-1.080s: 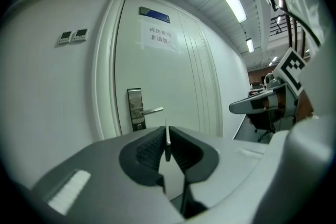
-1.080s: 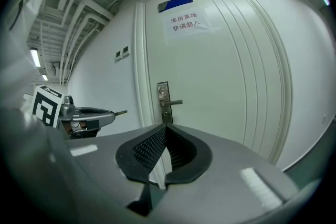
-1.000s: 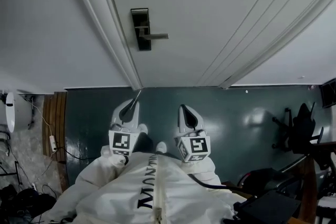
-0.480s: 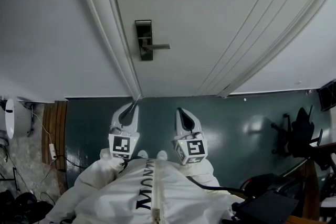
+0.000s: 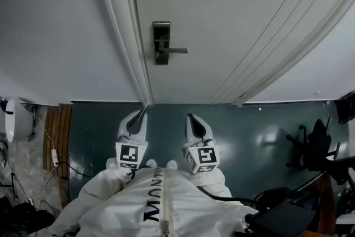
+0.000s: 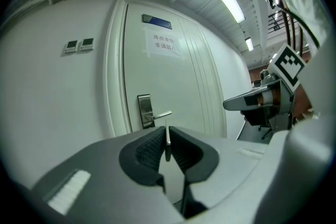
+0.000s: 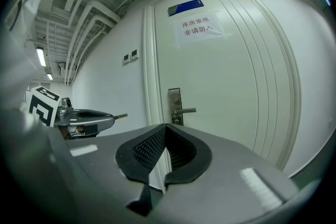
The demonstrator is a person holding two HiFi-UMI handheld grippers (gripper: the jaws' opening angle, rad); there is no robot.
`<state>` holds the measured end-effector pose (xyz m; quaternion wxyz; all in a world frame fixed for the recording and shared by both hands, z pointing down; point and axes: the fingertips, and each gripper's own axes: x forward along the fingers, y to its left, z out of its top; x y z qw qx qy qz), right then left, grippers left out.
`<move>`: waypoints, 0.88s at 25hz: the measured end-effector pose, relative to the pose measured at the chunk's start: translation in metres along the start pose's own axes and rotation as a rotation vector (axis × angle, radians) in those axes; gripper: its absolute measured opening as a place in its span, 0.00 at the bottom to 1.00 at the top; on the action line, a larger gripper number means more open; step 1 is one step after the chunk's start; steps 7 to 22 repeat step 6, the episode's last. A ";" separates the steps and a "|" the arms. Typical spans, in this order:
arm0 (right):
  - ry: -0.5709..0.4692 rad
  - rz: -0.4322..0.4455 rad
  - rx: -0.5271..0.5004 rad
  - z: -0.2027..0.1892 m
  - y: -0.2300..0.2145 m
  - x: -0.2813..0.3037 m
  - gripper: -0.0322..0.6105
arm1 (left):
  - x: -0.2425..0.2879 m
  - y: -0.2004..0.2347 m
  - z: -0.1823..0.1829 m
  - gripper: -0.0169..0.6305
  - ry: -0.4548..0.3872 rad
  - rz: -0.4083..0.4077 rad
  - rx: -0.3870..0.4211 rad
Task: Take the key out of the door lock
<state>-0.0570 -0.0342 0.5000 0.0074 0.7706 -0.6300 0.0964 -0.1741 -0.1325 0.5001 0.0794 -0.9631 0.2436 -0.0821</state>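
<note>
Our left gripper (image 6: 167,140) is clamped on the key (image 6: 167,128), which juts forward past its tips; the door lock (image 6: 146,111) stands well ahead; our right gripper (image 7: 166,131) is closed, empty.

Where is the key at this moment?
The key is pinched in the left gripper, low and left of centre in the head view, apart from the door lock.

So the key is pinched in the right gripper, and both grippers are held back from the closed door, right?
Wrong gripper: the key is pinched in the left gripper, as the left gripper view shows; the right gripper is shut on nothing. Both are held back from the closed door.
</note>
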 end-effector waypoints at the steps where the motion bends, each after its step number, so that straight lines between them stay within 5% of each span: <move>1: 0.000 0.000 -0.001 0.000 0.000 0.000 0.05 | -0.001 0.000 0.000 0.06 0.000 0.001 -0.002; 22: -0.002 -0.003 -0.008 0.001 -0.001 0.003 0.05 | 0.000 0.001 -0.001 0.06 0.000 0.002 -0.008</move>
